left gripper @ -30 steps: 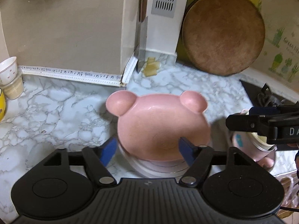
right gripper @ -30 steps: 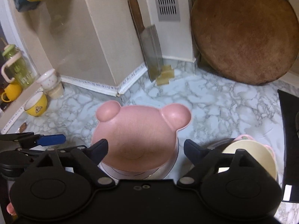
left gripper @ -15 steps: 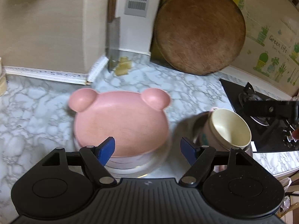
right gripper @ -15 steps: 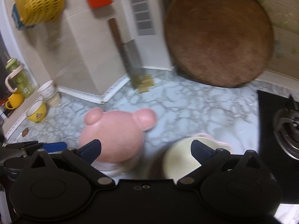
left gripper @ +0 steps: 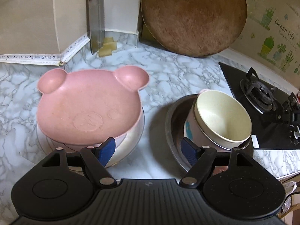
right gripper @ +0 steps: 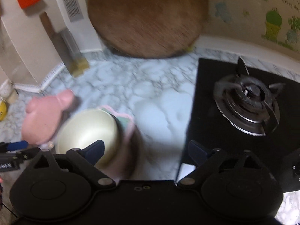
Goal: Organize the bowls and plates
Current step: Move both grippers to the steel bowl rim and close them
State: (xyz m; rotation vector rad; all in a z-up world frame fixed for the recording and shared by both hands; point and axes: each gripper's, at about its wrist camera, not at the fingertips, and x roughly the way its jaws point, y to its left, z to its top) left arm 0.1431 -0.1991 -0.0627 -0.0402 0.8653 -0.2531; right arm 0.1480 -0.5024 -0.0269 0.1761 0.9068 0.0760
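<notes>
A pink bear-shaped plate [left gripper: 88, 105] lies on top of a stack of white plates [left gripper: 135, 131] at the left of the marble counter. To its right a cream bowl [left gripper: 223, 120] sits tilted in a dark metal dish [left gripper: 170, 116]. My left gripper [left gripper: 148, 151] is open over the bare gap between the two stacks and holds nothing. In the blurred right wrist view the cream bowl [right gripper: 88, 131] rests on pink and teal bowls [right gripper: 125, 120]. My right gripper [right gripper: 146, 150] is open and its jaws are closing, with only that stack's right side and counter between them. The pink plate [right gripper: 45, 116] is at the left.
A round wooden board [left gripper: 193, 16] and a cleaver [left gripper: 96, 22] lean against the back wall. A black gas stove [right gripper: 245, 105] fills the right side. Small cups [right gripper: 5, 91] stand far left. The left gripper's blue tip [right gripper: 15, 146] shows at the left edge.
Both grippers have swung to the right. The pink plate, earlier between the left fingers, now sits to their left. The right gripper has passed from the plate toward the bowl and stove.
</notes>
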